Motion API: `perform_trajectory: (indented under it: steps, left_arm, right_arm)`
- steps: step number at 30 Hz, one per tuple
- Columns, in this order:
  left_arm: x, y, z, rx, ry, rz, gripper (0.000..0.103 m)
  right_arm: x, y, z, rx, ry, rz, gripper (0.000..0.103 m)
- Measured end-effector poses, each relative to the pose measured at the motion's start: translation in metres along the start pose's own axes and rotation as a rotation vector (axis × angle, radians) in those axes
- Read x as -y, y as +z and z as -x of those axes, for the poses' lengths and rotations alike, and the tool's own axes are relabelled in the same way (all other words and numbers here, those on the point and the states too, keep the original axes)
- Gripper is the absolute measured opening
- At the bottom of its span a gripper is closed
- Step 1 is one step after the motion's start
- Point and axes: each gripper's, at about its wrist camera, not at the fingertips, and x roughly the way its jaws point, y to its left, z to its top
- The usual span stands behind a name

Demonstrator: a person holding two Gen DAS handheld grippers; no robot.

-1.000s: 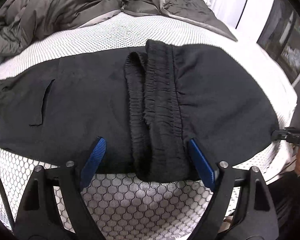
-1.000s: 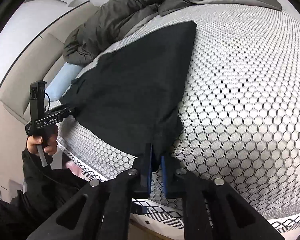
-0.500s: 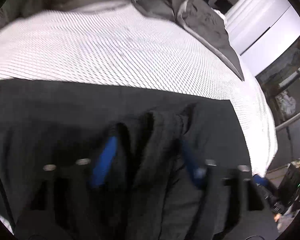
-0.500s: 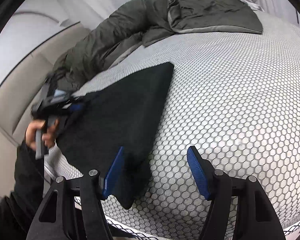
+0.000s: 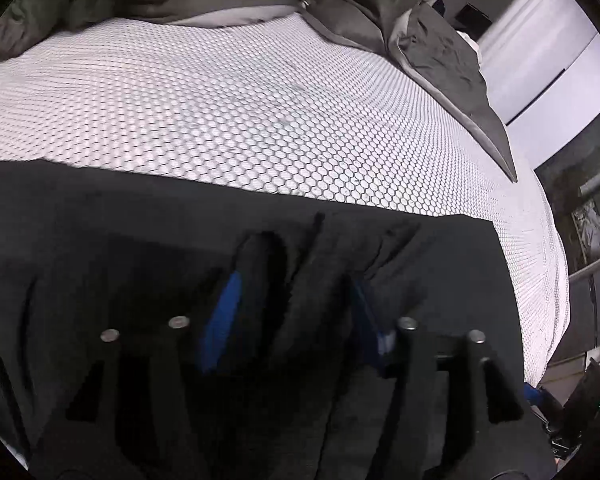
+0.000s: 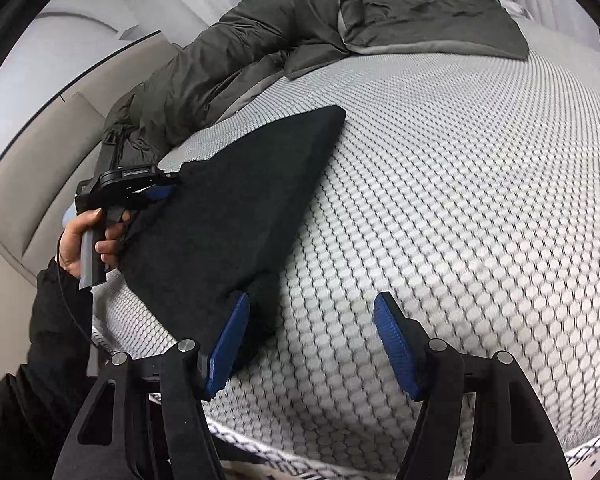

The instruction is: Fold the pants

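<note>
The black pants [image 6: 236, 216] lie folded flat on the white honeycomb bed cover [image 6: 460, 200]. In the left wrist view the pants [image 5: 100, 240] fill the lower half of the frame. My left gripper [image 5: 296, 312] sits over the gathered waistband [image 5: 308, 280], which bunches up between its blue pads [image 5: 220, 320]; the jaws stand apart. It also shows in the right wrist view [image 6: 156, 184] at the pants' left edge. My right gripper [image 6: 312, 344] is open and empty, with its left pad beside the near corner of the pants.
A crumpled grey-green duvet [image 6: 300, 40] lies along the far side of the bed, also in the left wrist view [image 5: 380, 8]. A beige headboard [image 6: 40, 200] stands at the left. The bed edge [image 6: 260, 448] runs just under my right gripper. Cluttered shelves [image 5: 588, 208] stand at the right.
My right gripper has opened and let go of the pants corner, which now lies on the bed. My left gripper has moved forward and down over the waistband.
</note>
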Motion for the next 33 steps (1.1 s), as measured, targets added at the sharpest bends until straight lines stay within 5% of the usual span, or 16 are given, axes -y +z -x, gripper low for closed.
perform_trajectory:
  steps: [2, 5, 7, 11, 13, 15, 17, 23, 26, 30, 33]
  left_arm:
    - [0.005, -0.010, 0.022, 0.031, 0.005, -0.028, 0.060]
    - [0.027, -0.035, 0.056, 0.113, -0.021, -0.064, 0.085]
    - [0.056, -0.054, 0.067, 0.142, -0.056, -0.121, 0.087]
    - [0.136, -0.086, 0.040, 0.073, -0.119, -0.288, 0.087]
    - [0.175, -0.097, 0.014, 0.012, -0.115, -0.368, 0.087]
    - [0.204, -0.099, -0.012, -0.060, -0.101, -0.414, 0.087]
    - [0.215, -0.099, -0.036, -0.093, -0.040, -0.419, 0.084]
    - [0.204, -0.079, -0.048, -0.055, -0.001, -0.333, 0.081]
    - [0.199, -0.083, -0.041, -0.044, 0.011, -0.337, 0.081]
    - [0.189, -0.099, -0.008, -0.002, -0.014, -0.347, 0.081]
    - [0.191, -0.118, 0.008, 0.020, -0.051, -0.374, 0.082]
  right_arm:
    - [0.002, -0.006, 0.007, -0.005, 0.060, -0.018, 0.066]
    - [-0.003, -0.011, 0.009, -0.021, 0.160, -0.005, 0.066]
    - [-0.009, -0.011, 0.004, -0.033, 0.202, -0.001, 0.066]
    - [-0.012, -0.002, -0.015, -0.049, 0.216, -0.039, 0.065]
    - [-0.012, 0.003, -0.024, -0.075, 0.186, -0.053, 0.058]
    - [-0.013, 0.007, -0.031, -0.083, 0.187, -0.051, 0.025]
    - [-0.015, 0.003, -0.036, -0.116, 0.193, -0.031, 0.012]
    - [0.019, -0.031, -0.023, -0.187, 0.382, -0.154, 0.007]
    - [0.020, -0.046, -0.008, -0.208, 0.381, -0.108, 0.008]
    - [0.027, -0.040, 0.030, -0.073, 0.344, -0.092, 0.027]
    - [0.036, -0.030, 0.036, 0.013, 0.341, -0.148, 0.029]
